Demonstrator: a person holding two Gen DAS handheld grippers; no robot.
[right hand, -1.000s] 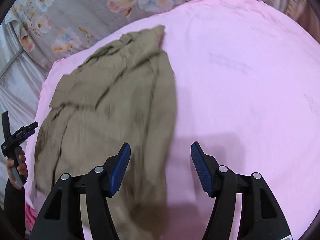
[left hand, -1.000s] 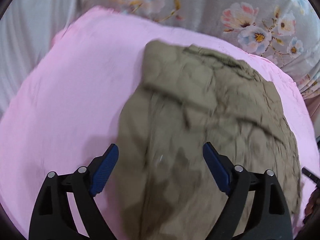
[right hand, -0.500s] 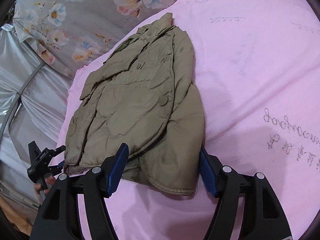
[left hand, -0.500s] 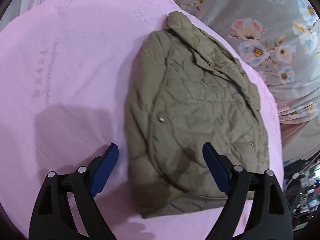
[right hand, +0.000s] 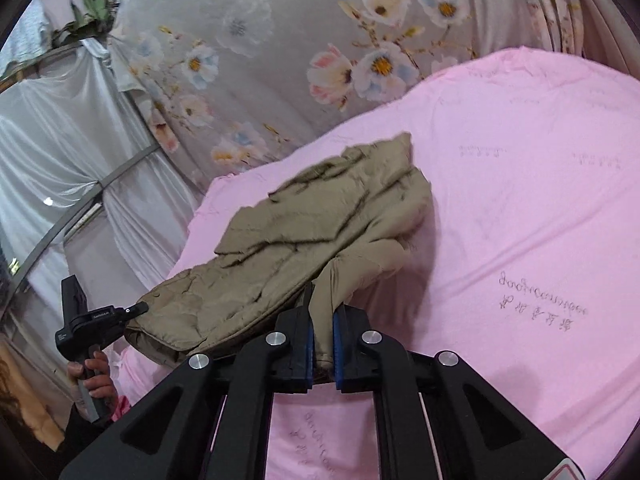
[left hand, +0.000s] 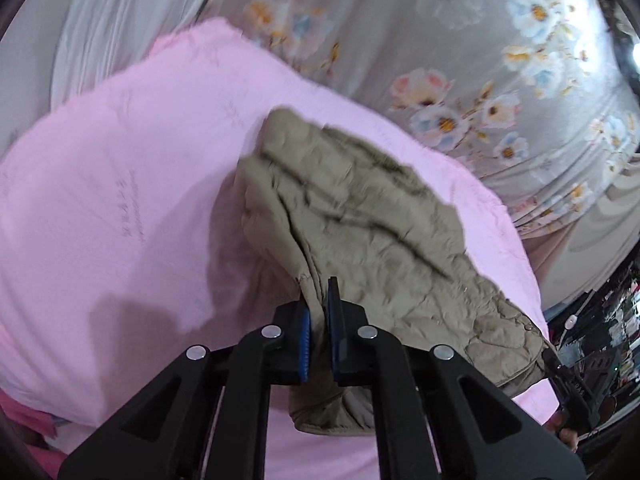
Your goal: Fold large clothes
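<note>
An olive quilted jacket (left hand: 372, 232) lies on a pink bed sheet (left hand: 120, 200), its near hem lifted off the bed. My left gripper (left hand: 318, 320) is shut on the jacket's near edge. In the right wrist view the same jacket (right hand: 304, 232) stretches to the left, and my right gripper (right hand: 322, 336) is shut on its other near corner. The left gripper (right hand: 100, 316) also shows there at the jacket's far left corner, held in a hand. The right gripper (left hand: 576, 384) shows at the right edge of the left wrist view.
A grey floral curtain (left hand: 460, 80) hangs behind the bed, also in the right wrist view (right hand: 320, 60). White drapes with a metal rod (right hand: 80, 184) stand at the left. The pink sheet (right hand: 520, 220) spreads wide to the right of the jacket.
Both grippers were open above the flat jacket. Now both have shut on its near hem and lifted that edge off the sheet.
</note>
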